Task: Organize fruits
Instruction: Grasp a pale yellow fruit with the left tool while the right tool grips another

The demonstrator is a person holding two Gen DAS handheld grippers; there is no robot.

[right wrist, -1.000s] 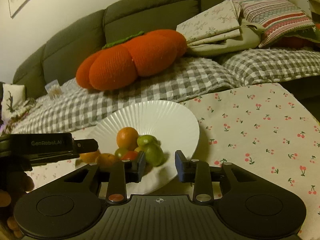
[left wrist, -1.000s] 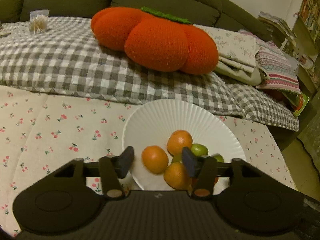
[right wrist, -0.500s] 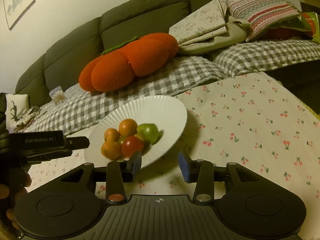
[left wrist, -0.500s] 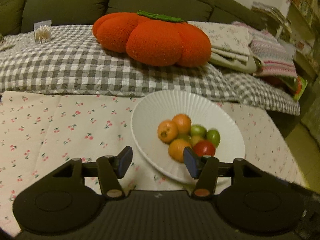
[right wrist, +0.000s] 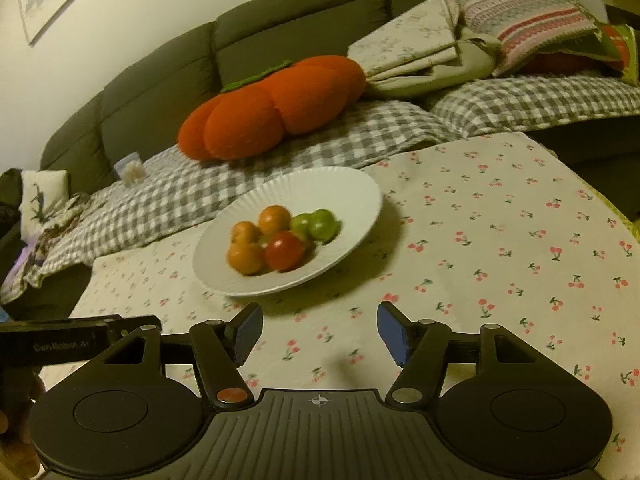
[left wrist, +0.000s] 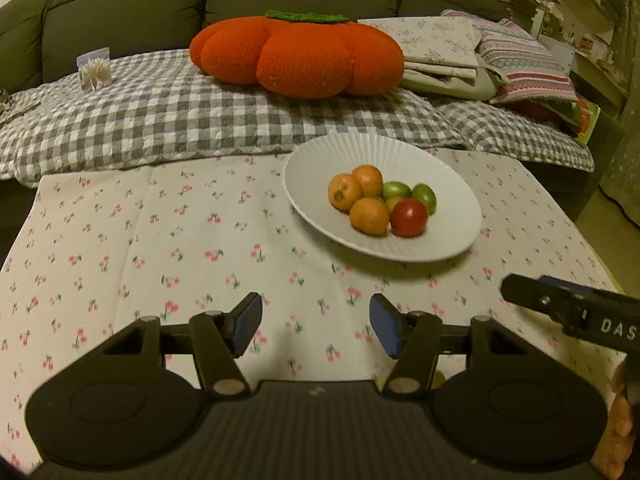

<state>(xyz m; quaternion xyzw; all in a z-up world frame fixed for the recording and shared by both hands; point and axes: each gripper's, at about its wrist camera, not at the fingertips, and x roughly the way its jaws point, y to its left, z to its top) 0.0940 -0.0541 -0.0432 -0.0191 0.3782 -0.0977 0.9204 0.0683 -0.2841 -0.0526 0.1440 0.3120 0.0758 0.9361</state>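
A white ribbed plate (left wrist: 448,184) (right wrist: 344,196) sits on the cherry-print tablecloth and holds a pile of small fruits: three orange ones (left wrist: 369,216) (right wrist: 245,258), two green ones (left wrist: 425,196) (right wrist: 322,224) and a red one (left wrist: 409,218) (right wrist: 285,251). My left gripper (left wrist: 316,330) is open and empty, hovering over the cloth well in front of the plate. My right gripper (right wrist: 320,332) is open and empty, also in front of the plate. Each gripper's body shows at the edge of the other's view.
The cherry-print tablecloth (left wrist: 160,240) covers the table. Behind it a sofa carries a grey checked blanket (left wrist: 160,112), a big orange pumpkin cushion (left wrist: 298,54) (right wrist: 272,108), folded blankets and pillows (left wrist: 480,52) and a small clear box (left wrist: 95,68).
Both grippers have pulled back from the plate and risen, so the plate looks farther away. Both stay open and empty. The fruits have not moved.
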